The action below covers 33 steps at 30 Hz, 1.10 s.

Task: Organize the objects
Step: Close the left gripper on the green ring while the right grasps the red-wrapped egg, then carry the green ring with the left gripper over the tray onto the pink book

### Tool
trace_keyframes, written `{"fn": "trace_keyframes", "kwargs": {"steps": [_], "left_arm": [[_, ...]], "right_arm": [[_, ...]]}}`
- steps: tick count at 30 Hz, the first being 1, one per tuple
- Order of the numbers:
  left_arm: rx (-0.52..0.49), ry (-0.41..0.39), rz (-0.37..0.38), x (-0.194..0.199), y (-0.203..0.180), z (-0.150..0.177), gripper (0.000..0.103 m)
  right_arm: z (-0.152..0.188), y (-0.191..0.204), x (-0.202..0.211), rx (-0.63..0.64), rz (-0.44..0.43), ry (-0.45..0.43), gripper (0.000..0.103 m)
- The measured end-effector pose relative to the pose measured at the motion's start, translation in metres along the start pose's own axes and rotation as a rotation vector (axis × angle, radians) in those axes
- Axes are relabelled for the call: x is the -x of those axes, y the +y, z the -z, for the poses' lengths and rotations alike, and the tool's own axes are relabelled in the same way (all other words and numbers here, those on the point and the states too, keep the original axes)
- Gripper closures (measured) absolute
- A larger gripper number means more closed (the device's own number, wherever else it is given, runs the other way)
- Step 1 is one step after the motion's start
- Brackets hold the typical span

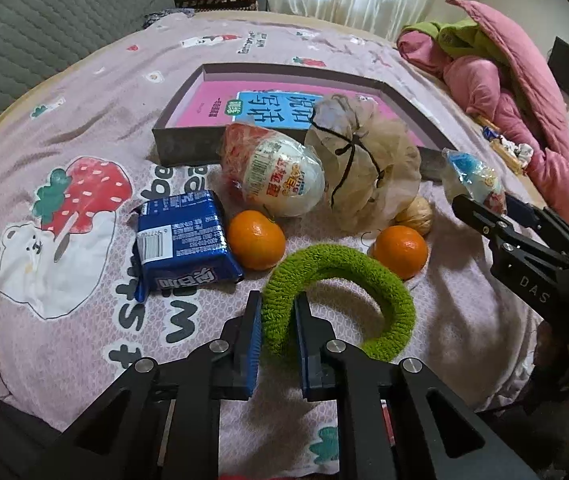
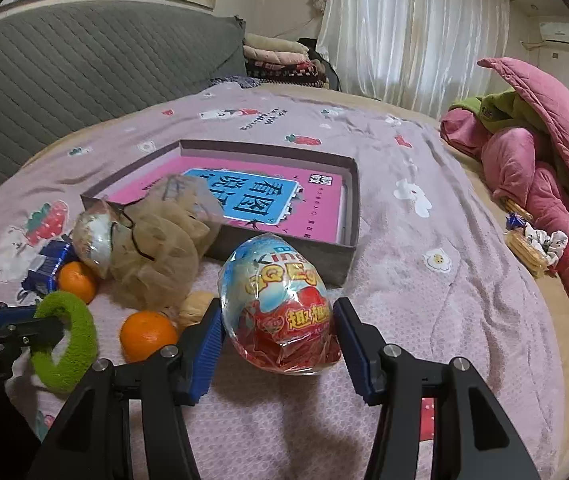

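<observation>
You have both tools loaded, so the step in hand is most likely the carry into the open box (image 2: pixel 348 252). Your left gripper (image 1: pixel 278 332) is pinched hard on the band of the green fuzzy ring (image 1: pixel 364 276), its blue pads sunk into the pile on either side, with the rest of the loop arching free to the right. Your right gripper (image 2: pixel 276 336) stands about half spread around the foil-wrapped toy egg (image 2: pixel 280 304); the wrapper looks caught at both pads, though you cannot tell how firmly the hard shell beneath is seated. Treat that egg as the weaker hold: it is round and slick, so keep it low and level on the way to the box just behind it. Lift the ring straight up before you swing it, because the two oranges (image 1: pixel 257 240) lie just beside it and the loose loop could drag one along. The tan mesh bag (image 1: pixel 360 164) leans over the near wall of the box, so go in over the open right part, where the pink book (image 2: pixel 316 208) lies bare.
</observation>
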<state>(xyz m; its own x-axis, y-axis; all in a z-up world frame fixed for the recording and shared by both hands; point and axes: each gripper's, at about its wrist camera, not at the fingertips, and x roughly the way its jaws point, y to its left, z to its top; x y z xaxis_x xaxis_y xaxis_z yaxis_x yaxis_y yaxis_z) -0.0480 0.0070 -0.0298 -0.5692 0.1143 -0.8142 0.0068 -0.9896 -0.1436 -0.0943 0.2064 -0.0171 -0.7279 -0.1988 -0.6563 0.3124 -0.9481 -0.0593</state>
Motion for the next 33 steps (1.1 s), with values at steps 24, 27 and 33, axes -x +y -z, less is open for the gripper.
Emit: {"fn": "trace_keyframes", "kwargs": {"steps": [24, 27, 33], "left_arm": [[-0.015, -0.16, -0.03, 0.041, 0.006, -0.034, 0.089], [-0.023, -0.191, -0.034, 0.045, 0.01, -0.044, 0.089], [-0.018, -0.215, -0.027, 0.044, 0.021, -0.066, 0.089]], "right_arm": [[-0.007, 0.004, 0.044, -0.04, -0.087, -0.202, 0.049], [-0.008, 0.009, 0.049, -0.031, -0.094, -0.227, 0.049], [-0.013, 0.014, 0.05, -0.025, -0.091, -0.248, 0.049]]}}
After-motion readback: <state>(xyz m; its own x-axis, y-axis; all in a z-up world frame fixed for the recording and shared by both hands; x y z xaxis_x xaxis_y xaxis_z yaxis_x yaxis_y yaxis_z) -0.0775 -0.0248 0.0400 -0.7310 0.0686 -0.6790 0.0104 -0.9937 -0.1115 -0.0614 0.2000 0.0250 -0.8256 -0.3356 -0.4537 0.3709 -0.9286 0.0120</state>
